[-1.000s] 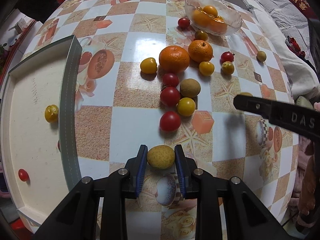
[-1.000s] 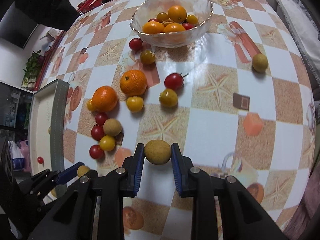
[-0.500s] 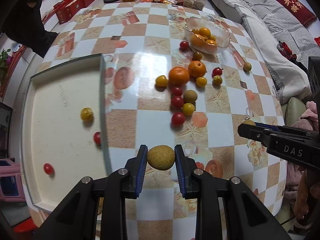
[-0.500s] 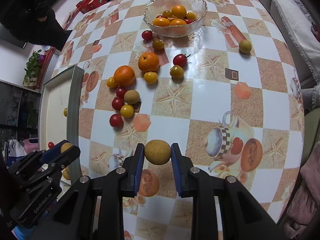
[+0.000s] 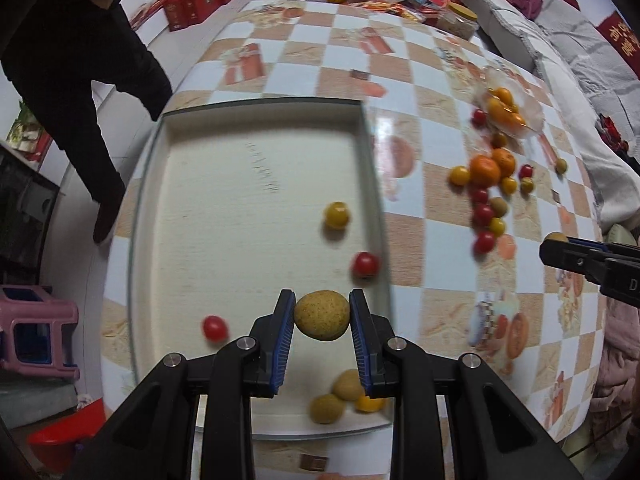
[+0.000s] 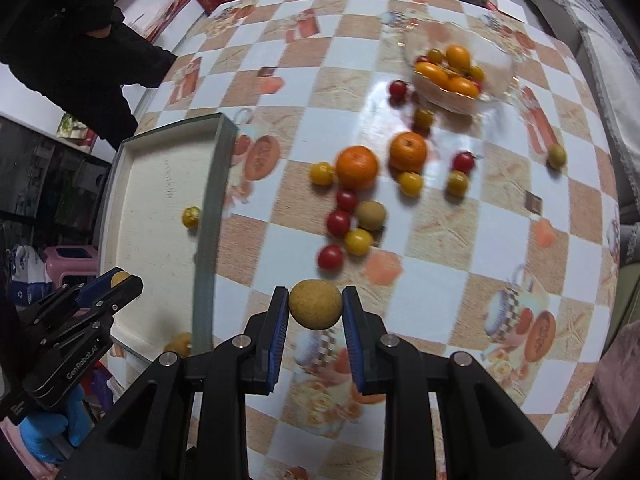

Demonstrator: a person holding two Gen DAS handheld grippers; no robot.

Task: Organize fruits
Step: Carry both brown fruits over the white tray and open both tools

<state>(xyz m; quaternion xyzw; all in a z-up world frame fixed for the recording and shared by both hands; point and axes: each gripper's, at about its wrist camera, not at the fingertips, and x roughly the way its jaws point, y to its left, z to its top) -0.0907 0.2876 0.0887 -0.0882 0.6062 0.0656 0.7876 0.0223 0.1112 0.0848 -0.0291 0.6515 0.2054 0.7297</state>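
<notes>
The left gripper (image 5: pixel 322 316) clamps a brown speckled fruit (image 5: pixel 321 315) above the white tray (image 5: pixel 224 208) — which already holds a few small fruits (some blurred) — while the right gripper (image 6: pixel 315 307) pinches another brown fruit (image 6: pixel 315 306) over the checkered table (image 6: pixel 460 248), beside the tray's edge

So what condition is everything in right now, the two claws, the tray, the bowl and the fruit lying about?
Left gripper: shut on a brown fruit, held above the tray.
Right gripper: shut on another brown fruit, above the table.
Tray: partly filled, a few small fruits inside.
Glass bowl: upright, holding oranges and small tomatoes.
Loose fruit: scattered on the table.
</notes>
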